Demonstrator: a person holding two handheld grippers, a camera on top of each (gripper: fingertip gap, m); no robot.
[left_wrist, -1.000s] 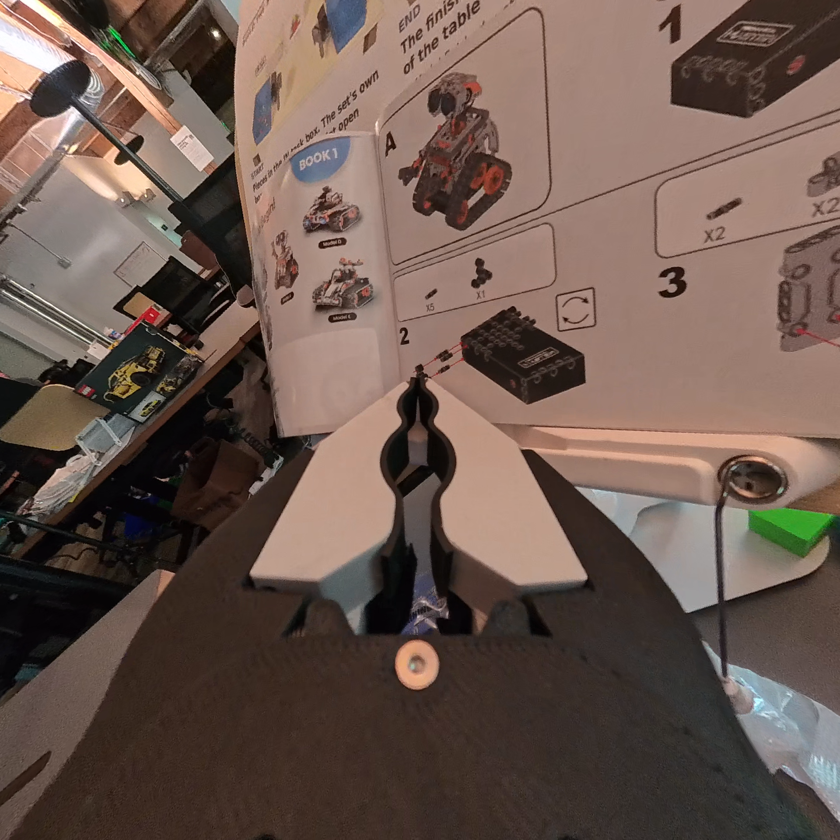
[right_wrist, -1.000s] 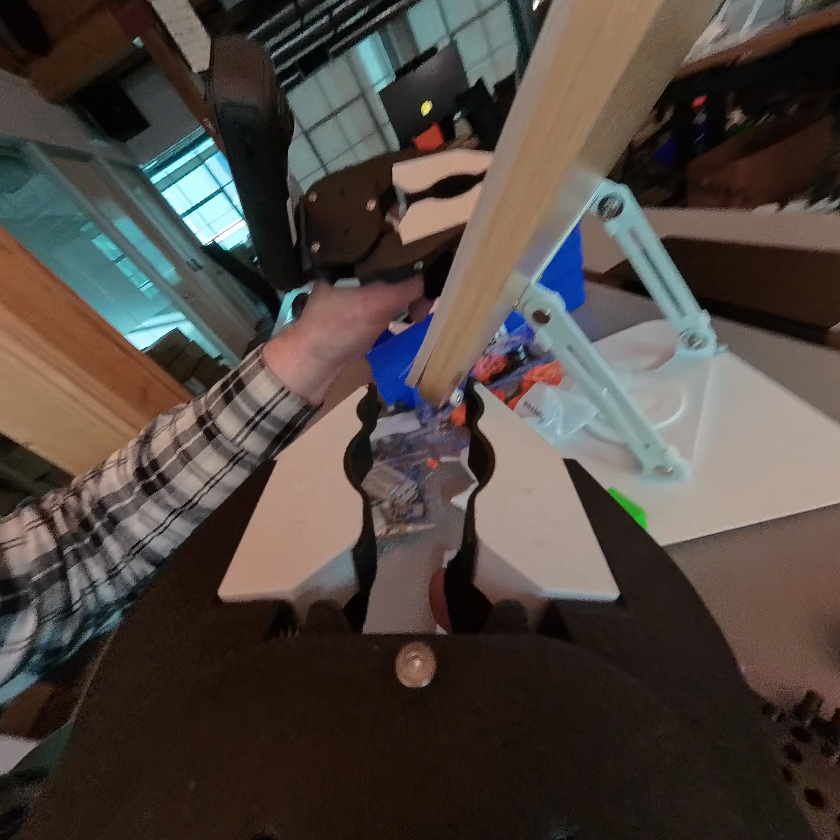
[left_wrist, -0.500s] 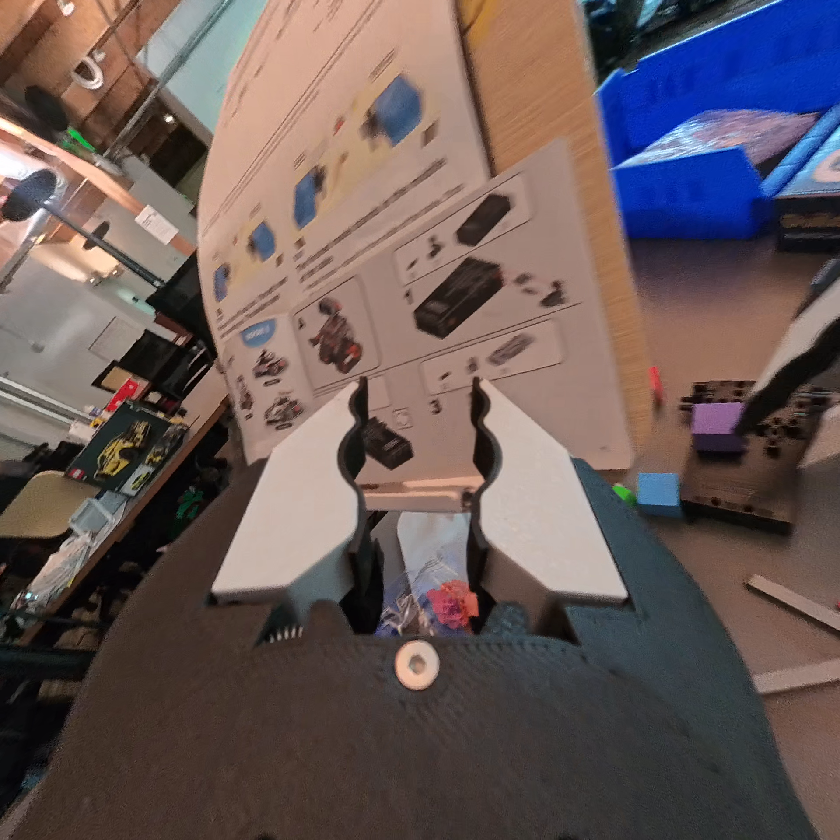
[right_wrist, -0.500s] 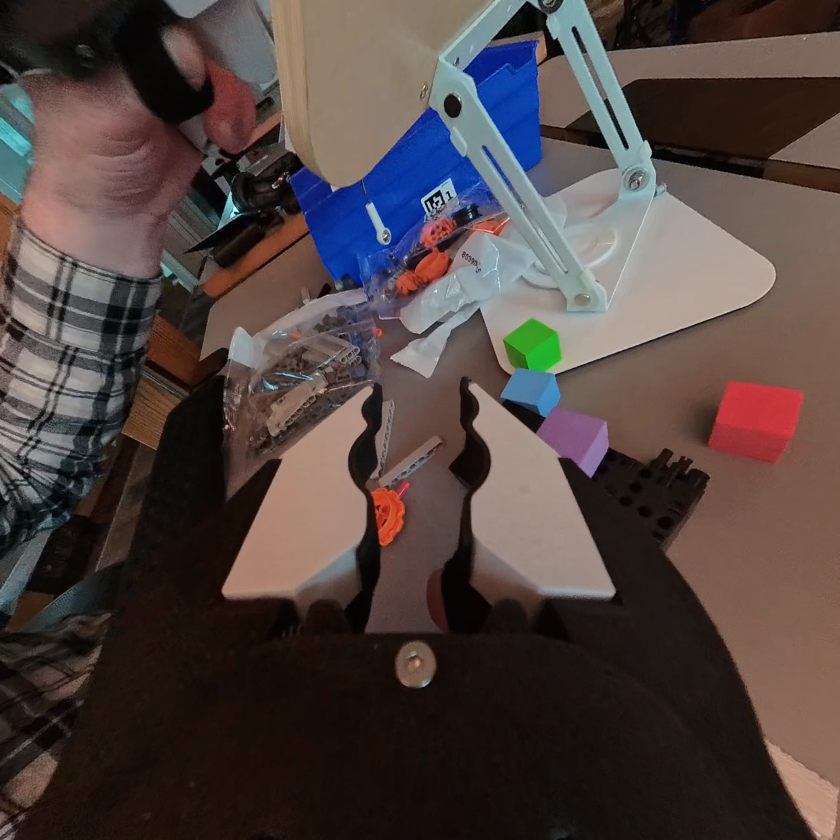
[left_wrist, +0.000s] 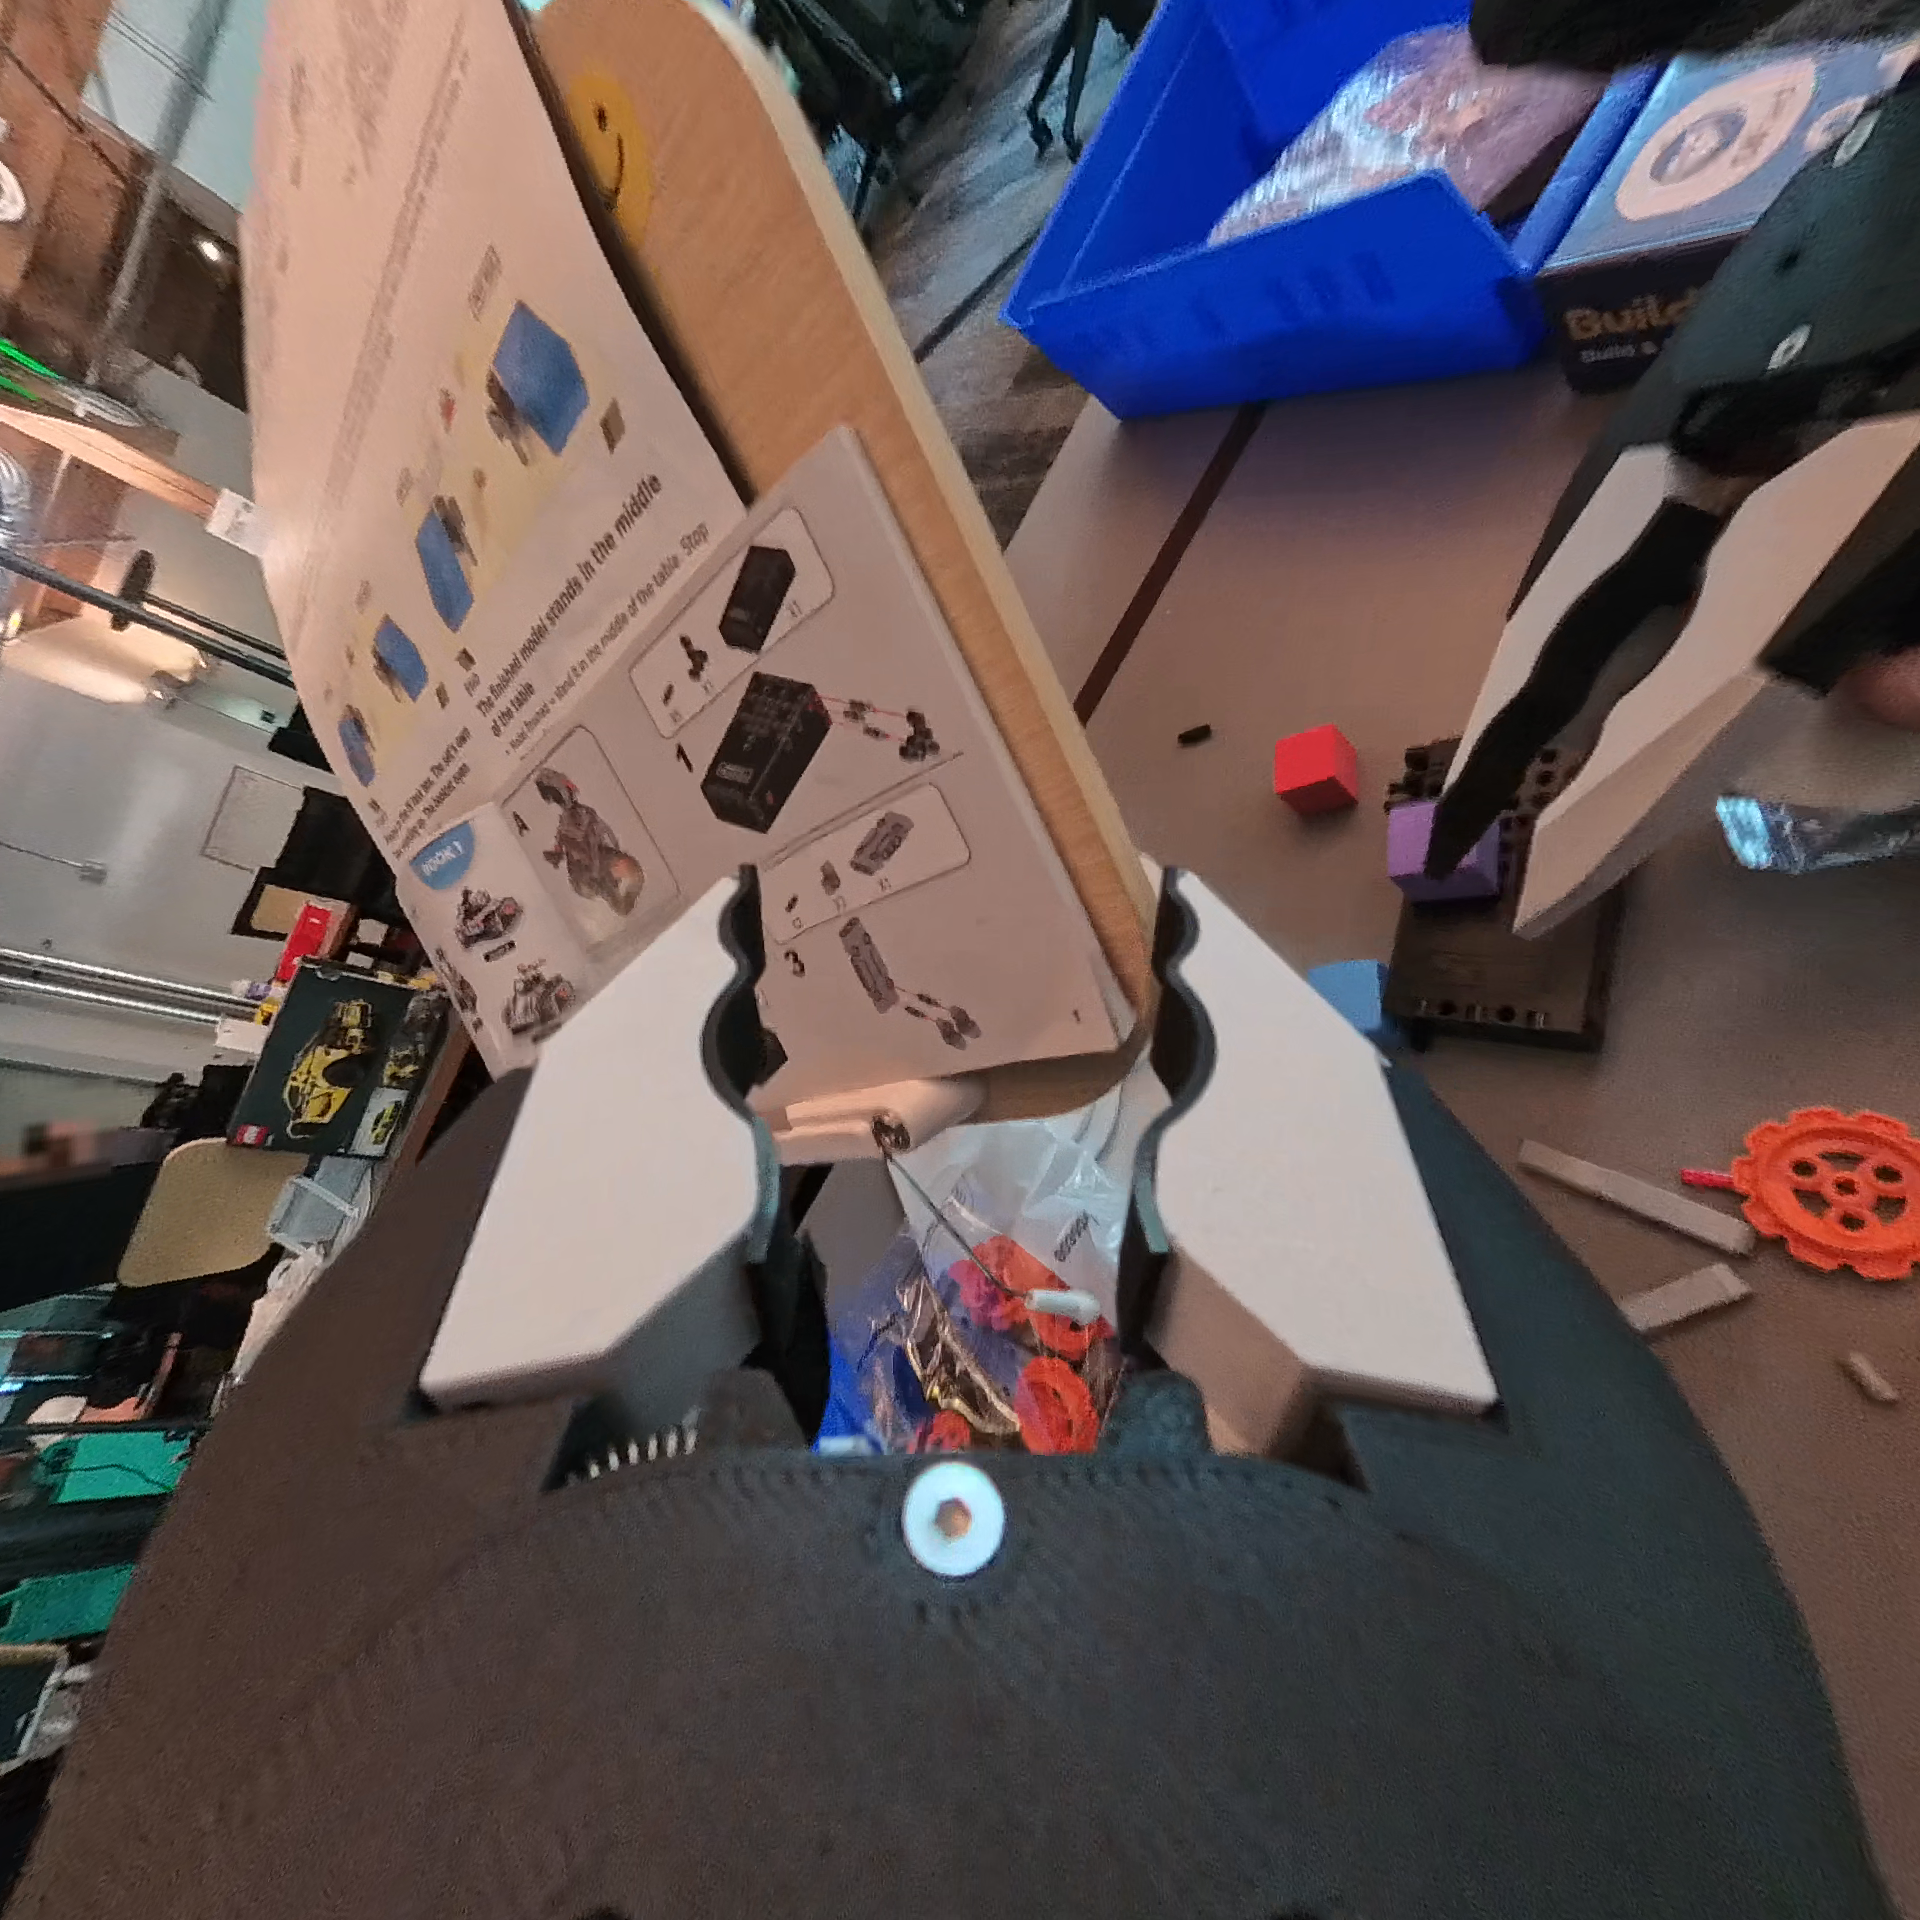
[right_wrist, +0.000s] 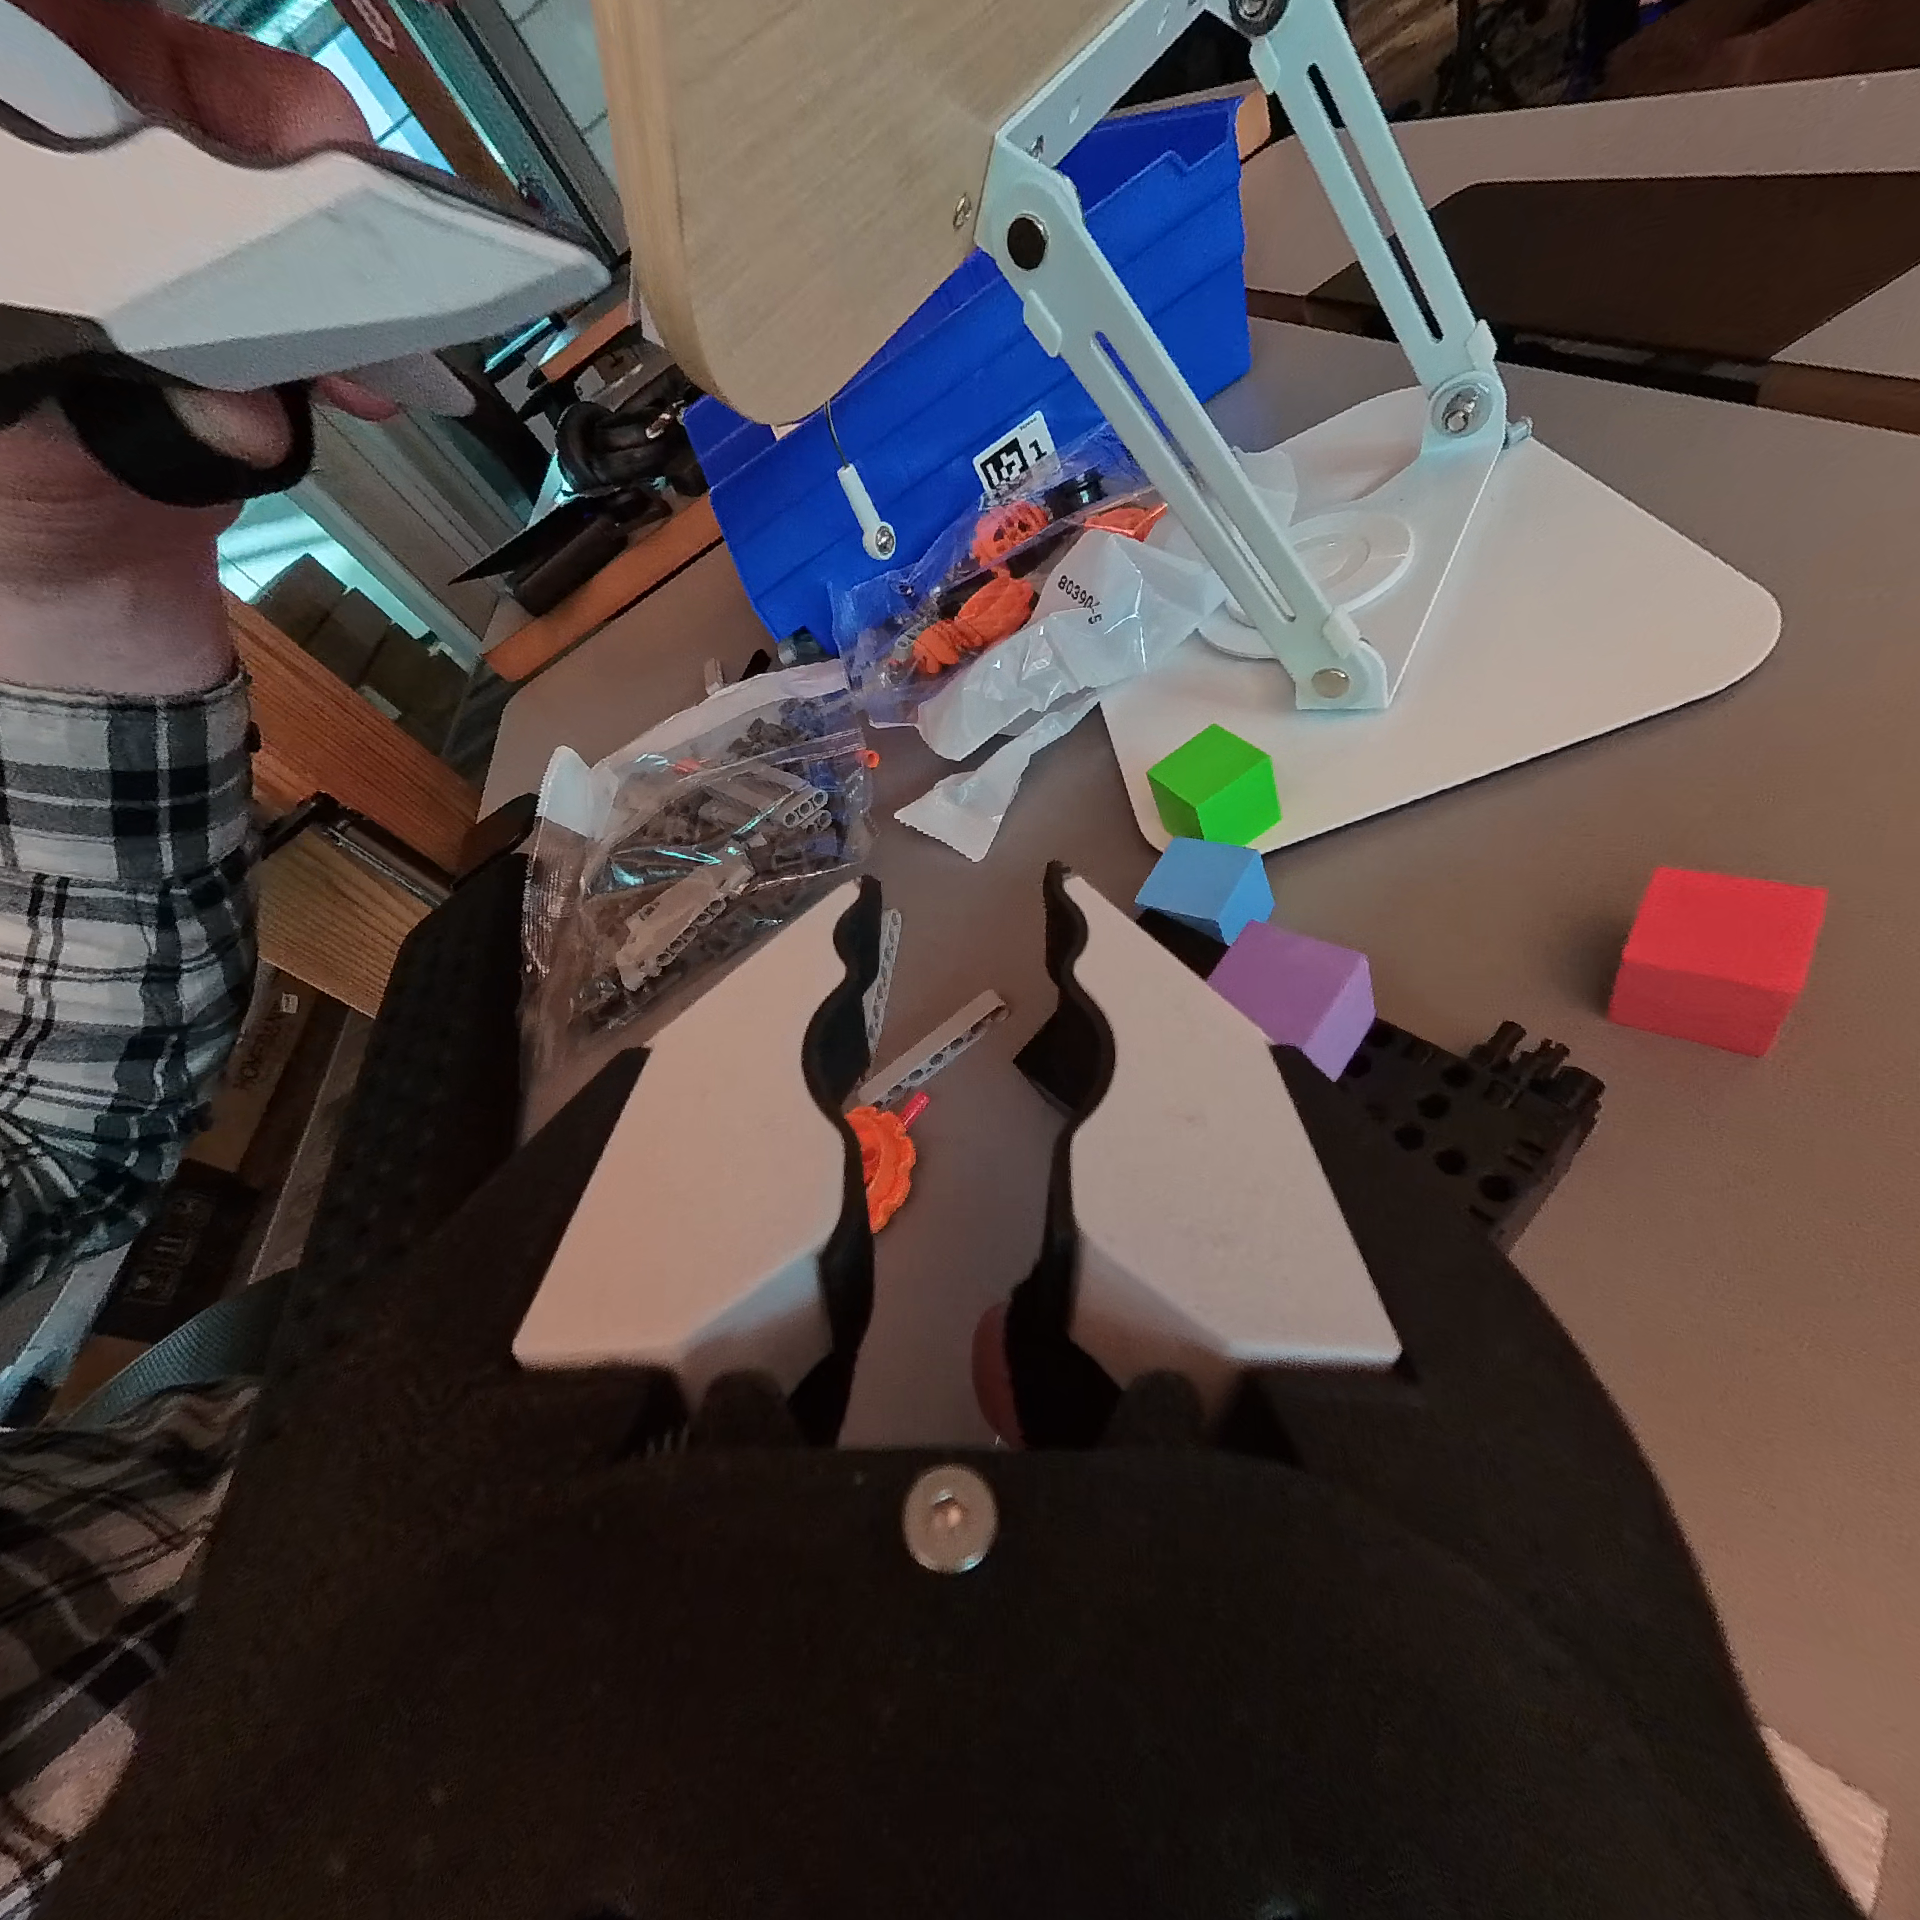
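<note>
Left tongs (left_wrist: 951, 935): jaws spread wide, holding nothing. They sit raised in front of the lower edge of a wooden display board (left_wrist: 831, 436) that carries a printed instruction booklet (left_wrist: 831, 790). Below the gap lies a clear bag of orange gears (left_wrist: 997, 1309).

Right tongs (right_wrist: 961, 894): jaws parted, also empty. They hover low over the tabletop (right_wrist: 1714, 1247), directly above a loose orange gear (right_wrist: 883, 1164) and a grey perforated beam (right_wrist: 940, 1049). Whether a fingertip touches either part cannot be told.

Just right of these tongs a purple cube (right_wrist: 1299, 992) sits against a black studded block (right_wrist: 1455, 1122). A blue cube (right_wrist: 1205, 888) and a green cube (right_wrist: 1216, 784) lie beyond it, the green one on the corner of the board's white stand base (right_wrist: 1558, 644). A red cube (right_wrist: 1714, 961) stands well apart to the right. A bag of grey parts (right_wrist: 707, 831) lies to the left, and a blue bin (right_wrist: 1039, 395) sits behind the stand.

Handling judgement: for any small part, keep the jaws centred over it and level with the tabletop; neighbouring pieces lie close enough to be nudged.
</note>
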